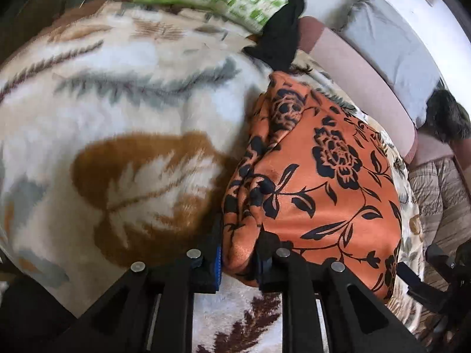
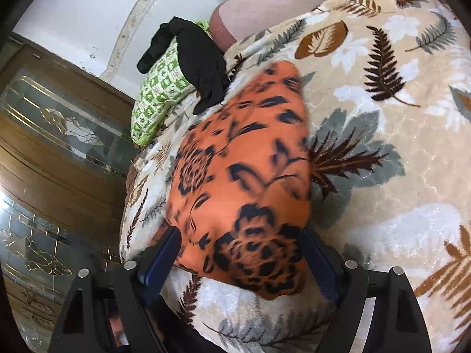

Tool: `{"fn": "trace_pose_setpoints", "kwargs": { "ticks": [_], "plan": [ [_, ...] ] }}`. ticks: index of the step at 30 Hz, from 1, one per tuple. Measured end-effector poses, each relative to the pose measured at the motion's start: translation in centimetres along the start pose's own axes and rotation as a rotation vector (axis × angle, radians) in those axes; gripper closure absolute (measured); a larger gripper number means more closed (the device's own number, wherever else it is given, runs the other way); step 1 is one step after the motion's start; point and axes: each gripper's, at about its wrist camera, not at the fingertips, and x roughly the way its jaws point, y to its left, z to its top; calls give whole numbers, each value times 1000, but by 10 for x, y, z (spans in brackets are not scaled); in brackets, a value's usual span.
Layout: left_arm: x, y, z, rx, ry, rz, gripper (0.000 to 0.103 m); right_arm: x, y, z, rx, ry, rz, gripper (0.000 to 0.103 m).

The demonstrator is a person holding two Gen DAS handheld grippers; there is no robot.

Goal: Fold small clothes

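Orange cloth printed with black roses, the small garment [image 1: 318, 176], is being carried on the leaf-patterned blanket [image 1: 117, 103] of a bed. Its near bunched edge is being gripped by the left gripper [image 1: 238, 264], whose fingers [image 1: 216, 264] are clamped on a thick fold; the pinched part itself is being hidden by the fabric. In the right wrist view the garment [image 2: 241, 182] is being blurred, so its folds are hard to make out. The right gripper [image 2: 240, 261] is being held with its fingers [image 2: 318, 261] spread wide on either side of the garment's near corner, and nothing is being squeezed between them; whether the pads are touching the cloth cannot be told. Beyond the garment's far end, a black piece of clothing [image 2: 203, 70] is being draped over a green-and-white checked bundle [image 2: 156, 100], and the bundle is being partly covered by it. Beside the garment in the left wrist view, a pink cushion [image 1: 353, 70] is being cut off by the lens edge.
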Motion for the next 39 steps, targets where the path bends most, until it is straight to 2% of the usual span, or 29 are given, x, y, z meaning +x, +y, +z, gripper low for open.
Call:
{"fn": "trace_pose_setpoints", "kwargs": {
  "ticks": [3, 5, 8, 11, 14, 16, 18, 20, 22, 23, 26, 28, 29, 30, 31, 33, 34, 35, 37, 38, 39],
  "plan": [
    [0, -5, 6, 26, 11, 24, 70, -2, -2, 3, -6, 1, -7, 18],
    [-3, 0, 5, 14, 10, 38, 57, -1, -1, 5, 1, 3, 1, 18],
    [-20, 3, 6, 8, -2, 45, 56, 2, 3, 4, -19, 12, 15, 18],
    [-46, -8, 9, 61, -99, 91, 56, 18, -1, 4, -10, 79, 25, 18],
    [-67, -39, 20, 167, -209, 82, 50, 24, -9, -1, 16, 96, 18, 18],
    [-59, -61, 27, 255, -221, 62, 48, 21, -12, -2, 31, 88, 43, 18],
    [-37, -82, 35, 352, -183, 56, 48, 15, -17, -2, 44, 81, 64, 18],
    [-1, -95, 40, 432, -115, 98, 48, 11, -33, -1, 102, 75, 90, 18],
    [32, -93, 43, 452, -13, 181, 48, 12, -52, 1, 188, 82, 108, 18],
    [46, -86, 44, 435, 27, 185, 46, 15, -61, 2, 240, 84, 124, 18],
    [53, -75, 47, 404, 24, 167, 45, 36, -76, 2, 352, 153, 241, 17],
    [53, -75, 47, 410, 18, 173, 45, 45, -66, 3, 322, 191, 242, 17],
    [53, -74, 48, 412, 17, 176, 45, 44, -60, 4, 301, 177, 250, 21],
    [54, -73, 47, 410, 17, 174, 45, 41, -56, 5, 289, 160, 240, 47],
    [55, -72, 47, 407, 19, 168, 44, 38, -53, 6, 261, 147, 196, 66],
    [57, -73, 43, 425, 19, 174, 43, 49, -63, 0, 266, 177, 114, 68],
    [54, -75, 40, 433, 9, 180, 42, 57, -74, -6, 303, 202, 120, 70],
    [50, -75, 39, 429, 6, 181, 42, 54, -74, -5, 300, 195, 139, 70],
    [51, -72, 40, 408, 8, 173, 42, 40, -54, 2, 224, 179, 182, 61],
    [51, -72, 41, 406, 8, 171, 41, 35, -48, 6, 208, 175, 191, 50],
    [51, -73, 40, 409, 5, 173, 41, 28, -46, 11, 204, 159, 204, 27]
  ]
}}
